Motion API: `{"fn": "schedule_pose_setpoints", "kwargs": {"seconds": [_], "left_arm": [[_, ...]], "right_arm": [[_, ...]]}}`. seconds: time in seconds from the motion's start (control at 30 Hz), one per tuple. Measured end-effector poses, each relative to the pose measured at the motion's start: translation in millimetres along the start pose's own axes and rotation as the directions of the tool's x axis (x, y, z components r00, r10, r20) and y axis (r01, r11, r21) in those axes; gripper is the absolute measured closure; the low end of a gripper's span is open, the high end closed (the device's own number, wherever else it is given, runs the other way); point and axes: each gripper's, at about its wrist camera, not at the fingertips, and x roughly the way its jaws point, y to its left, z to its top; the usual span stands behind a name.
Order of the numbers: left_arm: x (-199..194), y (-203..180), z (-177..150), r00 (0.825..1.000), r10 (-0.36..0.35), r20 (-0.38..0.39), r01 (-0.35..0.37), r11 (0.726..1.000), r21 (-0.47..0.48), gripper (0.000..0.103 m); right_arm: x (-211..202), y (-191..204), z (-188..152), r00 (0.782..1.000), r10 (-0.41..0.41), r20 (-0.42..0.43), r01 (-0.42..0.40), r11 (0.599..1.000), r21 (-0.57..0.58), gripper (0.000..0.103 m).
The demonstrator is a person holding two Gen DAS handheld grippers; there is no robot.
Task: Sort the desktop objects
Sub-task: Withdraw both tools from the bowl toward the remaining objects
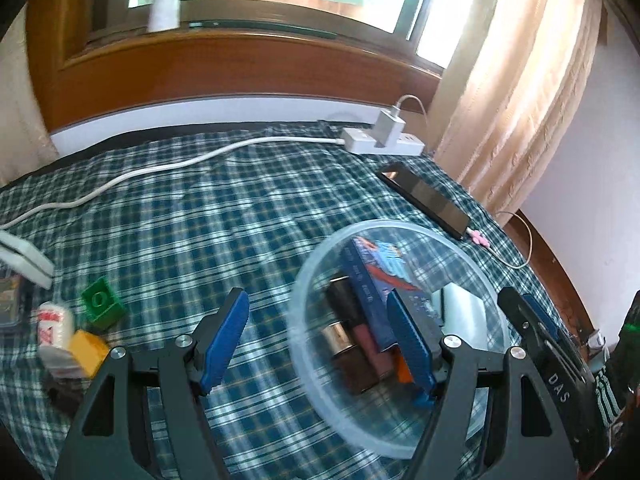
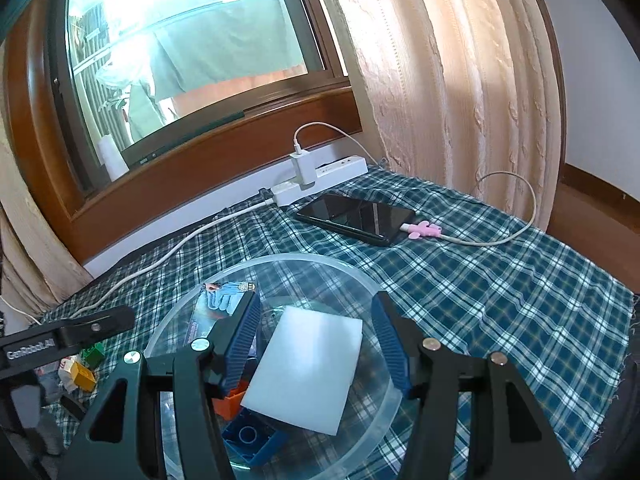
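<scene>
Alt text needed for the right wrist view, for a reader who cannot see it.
The right gripper hangs open above a white foam block lying in a clear round bowl with blue and orange bricks. Behind, on plaid cloth, a black phone charges.

A home room is indicated, likely a bedroom or living room. Beyond the jaws a wood-framed window (image 2: 192,60) is seen, flanked by cream curtains (image 2: 460,92). The surface beneath the jaws is covered by a blue-green plaid cloth (image 1: 180,216). Ahead of the jaws a white power strip (image 2: 320,178) and a charging phone (image 2: 356,218) are laid out.
</scene>
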Motion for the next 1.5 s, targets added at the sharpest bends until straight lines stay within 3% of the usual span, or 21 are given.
{"fn": "schedule_pose_setpoints", "kwargs": {"seconds": [0.3, 0.43, 0.57, 0.83, 1.13, 1.5], "left_arm": [[-29.3, 42.5, -6.9, 0.998, 0.051, 0.031, -0.049, 0.997, -0.067, 0.028], [-39.5, 63.6, -9.9, 0.996, 0.083, 0.038, -0.079, 0.992, -0.103, 0.028], [-48.1, 84.3, -14.2, 0.993, 0.109, 0.041, -0.102, 0.985, -0.141, 0.028], [-61.6, 122.5, -28.1, 0.983, 0.178, 0.053, -0.163, 0.964, -0.209, 0.028], [-63.6, 160.1, -40.3, 0.97, 0.242, 0.04, -0.224, 0.941, -0.253, 0.028], [-48.7, 178.9, -45.0, 0.973, 0.232, 0.013, -0.221, 0.939, -0.263, 0.028]], "right_arm": [[-3.8, 12.9, 0.1, 1.0, -0.012, 0.011, 0.013, 0.999, -0.041, 0.041], [-7.3, 24.9, -0.4, 0.999, 0.035, -0.01, -0.035, 0.998, -0.053, 0.041], [-11.1, 48.8, -3.8, 0.993, 0.113, -0.046, -0.117, 0.988, -0.103, 0.034], [-19.5, 99.1, -22.0, 0.961, 0.242, -0.134, -0.264, 0.947, -0.181, 0.032], [-25.0, 136.6, -40.8, 0.937, 0.29, -0.192, -0.332, 0.912, -0.242, 0.032], [-16.9, 167.7, -59.5, 0.889, 0.346, -0.301, -0.423, 0.872, -0.247, 0.032]]}}
